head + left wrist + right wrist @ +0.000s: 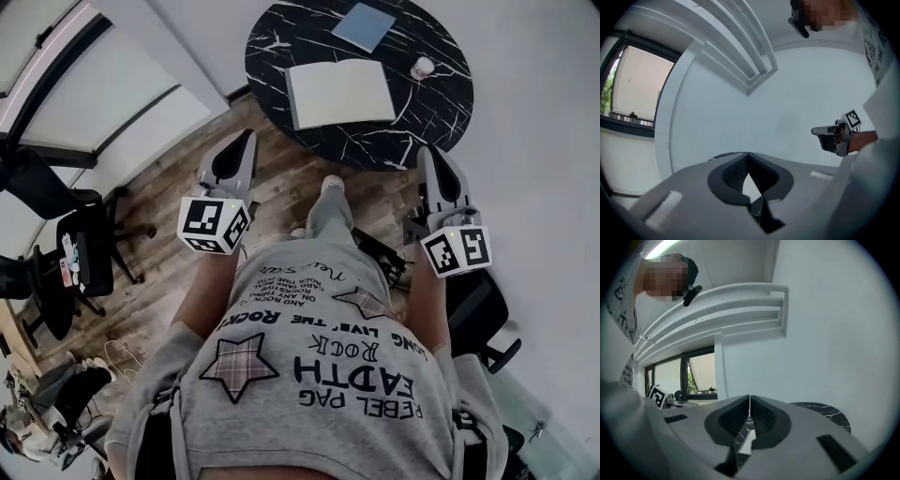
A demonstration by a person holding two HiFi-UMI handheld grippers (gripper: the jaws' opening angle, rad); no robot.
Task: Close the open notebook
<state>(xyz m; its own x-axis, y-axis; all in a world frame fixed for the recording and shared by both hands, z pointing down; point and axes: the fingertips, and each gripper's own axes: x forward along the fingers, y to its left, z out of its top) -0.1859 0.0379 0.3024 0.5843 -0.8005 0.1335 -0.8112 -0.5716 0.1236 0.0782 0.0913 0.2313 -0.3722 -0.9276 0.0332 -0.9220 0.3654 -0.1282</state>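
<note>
the only readable print is on the person's grey shirt (281,394), seen in the head view. large dark letters low on it read "rebel pag", above that what looks like "eadth" or "earth", then "rock". a further line stands upside down and reads "long live' the rock". the smaller lines above it and a cursive word starting "new" are too small to read fully. the left marker cube (214,223) and the right marker cube (457,250) bear black-and-white square codes.

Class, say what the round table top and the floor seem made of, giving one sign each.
Table top: black marble or marble-look laminate, smooth; thin white veins run across it. Floor: wood or wood-look planks; brown strips with seams.
</note>
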